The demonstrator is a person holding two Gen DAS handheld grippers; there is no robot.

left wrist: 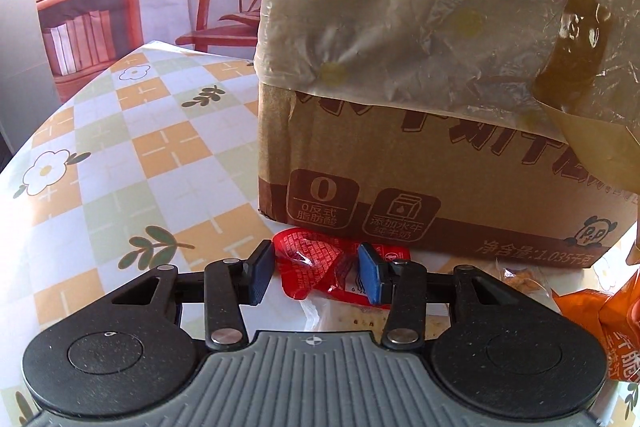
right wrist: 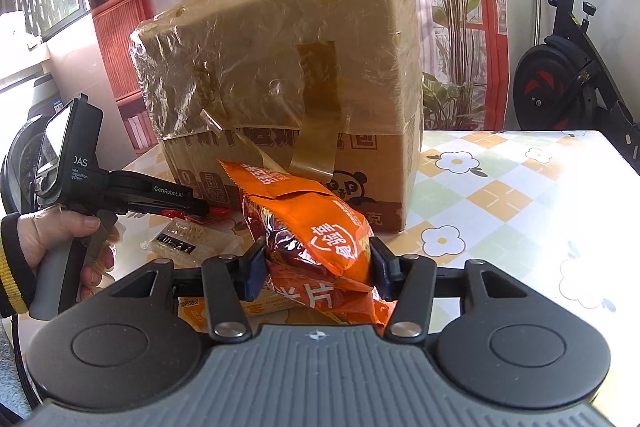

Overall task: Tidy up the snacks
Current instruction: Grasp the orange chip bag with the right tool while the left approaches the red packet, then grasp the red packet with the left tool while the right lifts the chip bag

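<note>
My left gripper [left wrist: 316, 273] is closed around a small red snack packet [left wrist: 316, 263] low over the table, right in front of a big taped cardboard box [left wrist: 420, 167]. My right gripper [right wrist: 318, 267] is shut on an orange snack bag [right wrist: 308, 227] and holds it up in front of the same box [right wrist: 280, 67]. The left gripper also shows in the right wrist view [right wrist: 200, 209], at the left by the box's base. A clear pale wafer packet [right wrist: 192, 241] lies on the table between the grippers.
The table has a checked flower-pattern cloth [left wrist: 132, 155]. A yellow flat packet [right wrist: 196, 309] lies under the orange bag. The orange bag shows at the right edge of the left wrist view [left wrist: 600, 315]. An exercise bike [right wrist: 572, 67] stands beyond the table's right side.
</note>
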